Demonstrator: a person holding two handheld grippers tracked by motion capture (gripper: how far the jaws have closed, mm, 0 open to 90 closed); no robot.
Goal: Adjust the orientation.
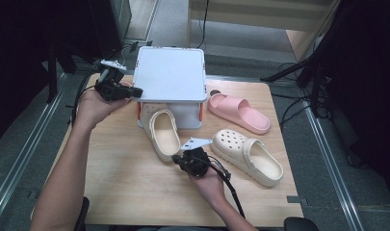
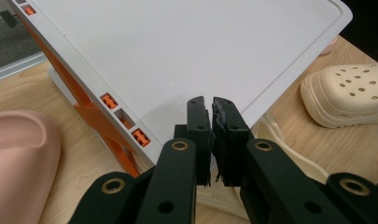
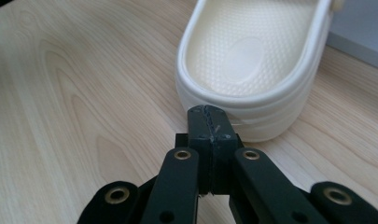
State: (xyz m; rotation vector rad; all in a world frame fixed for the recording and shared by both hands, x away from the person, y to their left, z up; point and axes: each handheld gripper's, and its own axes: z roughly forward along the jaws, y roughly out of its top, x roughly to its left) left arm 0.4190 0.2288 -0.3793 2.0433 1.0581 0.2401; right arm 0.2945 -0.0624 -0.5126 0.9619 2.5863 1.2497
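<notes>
A white shelf (image 1: 169,72) on orange supports stands at the back of the wooden table (image 1: 120,178). One cream clog (image 1: 162,134) lies with its toe under the shelf; its heel (image 3: 252,60) faces me. My right gripper (image 1: 175,158) (image 3: 209,116) is shut with nothing in it, its tips right at that heel's rim. A second cream clog (image 1: 248,154) (image 2: 350,93) lies to the right, and a pink slide (image 1: 238,112) lies behind it. My left gripper (image 1: 137,91) (image 2: 211,107) is shut on nothing, hovering over the shelf top's left edge (image 2: 186,51).
In the left gripper view another pink shoe (image 2: 18,154) lies on the table beside the shelf's orange support (image 2: 98,121). The near left part of the table is bare wood. Dark stands and cables (image 1: 298,72) surround the table on the floor.
</notes>
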